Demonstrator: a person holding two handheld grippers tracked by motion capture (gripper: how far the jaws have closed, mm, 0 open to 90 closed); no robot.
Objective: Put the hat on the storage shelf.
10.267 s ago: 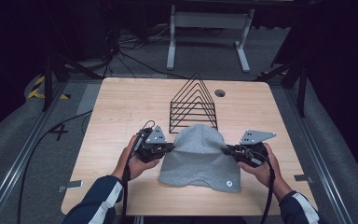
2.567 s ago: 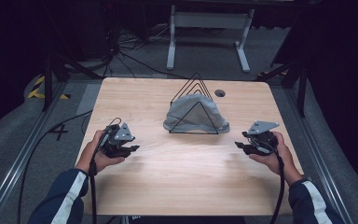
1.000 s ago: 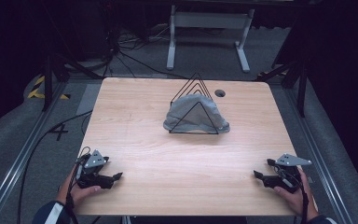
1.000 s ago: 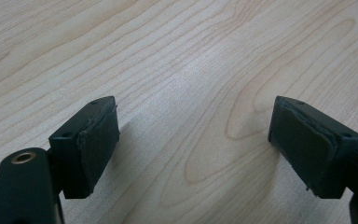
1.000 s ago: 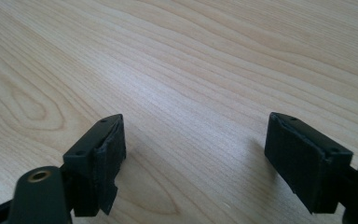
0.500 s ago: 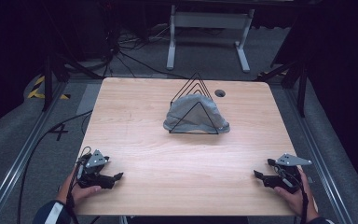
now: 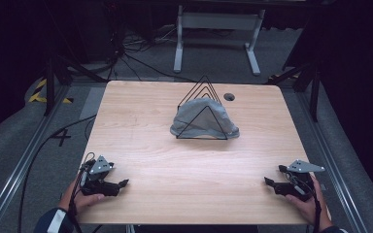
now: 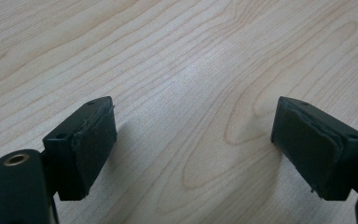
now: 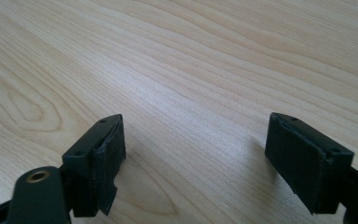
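A grey cloth cap [image 7: 204, 119] is draped inside a black wire rack [image 7: 203, 109] of triangular dividers at the far middle of the wooden table [image 7: 150, 121]. My left gripper [image 7: 122, 184] rests near the table's front left corner, held by a hand, open and empty. Its jaws stand wide apart over bare wood in the left gripper view, midpoint [image 8: 193, 144]. My right gripper [image 7: 267, 181] rests near the front right corner, open too. In the right gripper view its jaws are spread over bare wood, midpoint [image 9: 193, 149].
A round cable hole [image 7: 229, 96] sits in the tabletop behind the rack. A grey metal stand [image 7: 218, 29] and loose cables [image 7: 136, 58] lie on the floor beyond the table. Rails [image 7: 19, 170] run along both sides.
Since the earliest frame the cap went from the table front into the rack. Both grippers then drew back to the front corners; in the last second they have hardly moved.
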